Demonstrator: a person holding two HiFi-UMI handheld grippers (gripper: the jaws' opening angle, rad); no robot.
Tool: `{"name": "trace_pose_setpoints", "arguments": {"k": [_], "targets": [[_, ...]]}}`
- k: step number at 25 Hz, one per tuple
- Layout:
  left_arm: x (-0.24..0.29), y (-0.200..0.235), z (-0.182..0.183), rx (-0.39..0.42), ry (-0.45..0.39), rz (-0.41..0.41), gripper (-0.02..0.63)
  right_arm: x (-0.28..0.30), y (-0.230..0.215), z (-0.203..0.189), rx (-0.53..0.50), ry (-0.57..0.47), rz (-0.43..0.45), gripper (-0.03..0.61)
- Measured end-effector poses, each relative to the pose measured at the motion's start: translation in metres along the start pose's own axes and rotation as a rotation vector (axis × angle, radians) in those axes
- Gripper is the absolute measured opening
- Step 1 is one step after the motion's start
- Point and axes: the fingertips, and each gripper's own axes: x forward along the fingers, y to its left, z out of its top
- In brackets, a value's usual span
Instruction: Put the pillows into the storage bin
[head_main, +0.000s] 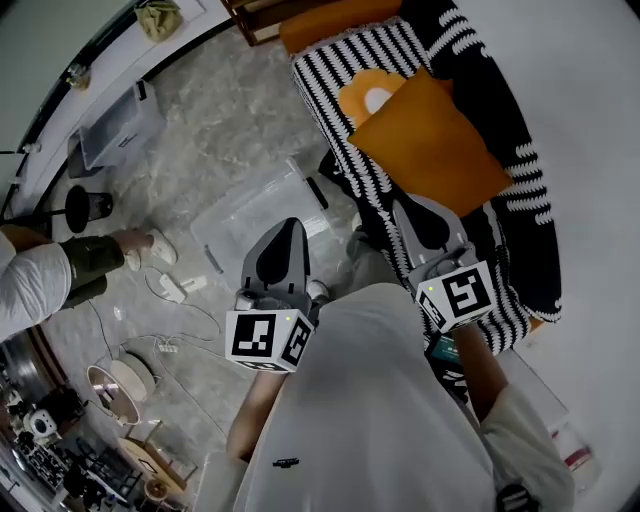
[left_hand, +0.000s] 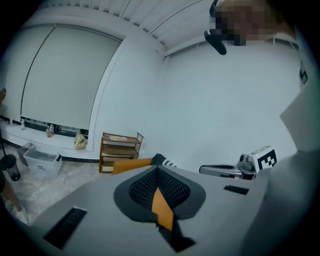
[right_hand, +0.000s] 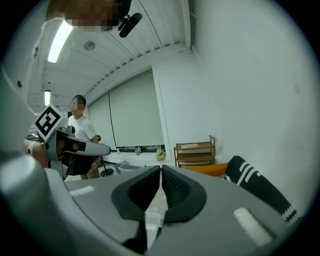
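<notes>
Held left gripper (head_main: 287, 230) and right gripper (head_main: 412, 212) mid-frame, both pinched together on nothing. Spotted orange pillow (head_main: 430, 140) upper right on striped sofa (head_main: 340, 70), storage bin (head_main: 225, 225) centre left. Judged it light and squashy; best pinched at a corner.

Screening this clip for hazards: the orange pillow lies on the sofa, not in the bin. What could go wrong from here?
1. The left gripper and right gripper are both shut; unless opened first, they would likely shove the orange pillow rather than grasp it.
2. Cables and a bystander's foot lie on the floor near the storage bin; stepping there might snag or trip.
</notes>
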Motion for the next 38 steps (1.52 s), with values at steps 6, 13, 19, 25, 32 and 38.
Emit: {"name": "trace_pose_setpoints", "arguments": {"k": [6,13,19,25,32,38], "targets": [[0.083,-0.031,-0.004,-0.004,0.068,-0.019,0.009,0.024,-0.073,-0.016,0.009,0.06,-0.007,0.056],[0.162,-0.059,-0.031,-0.016,0.14,-0.015,0.009,0.045,-0.14,-0.047,0.017,0.097,0.05,0.116],[0.205,-0.068,-0.065,-0.045,0.219,-0.022,0.009,0.068,-0.184,-0.079,-0.001,0.166,0.03,0.132],[0.241,-0.087,-0.1,-0.06,0.282,-0.021,0.009,0.068,-0.222,-0.13,0.003,0.25,0.002,0.149],[0.284,-0.078,-0.147,-0.064,0.35,-0.009,0.009,0.088,-0.257,-0.201,0.016,0.336,-0.052,0.167],[0.302,-0.081,-0.173,-0.063,0.403,-0.009,0.009,0.099,-0.282,-0.245,0.004,0.392,-0.102,0.196]]}}
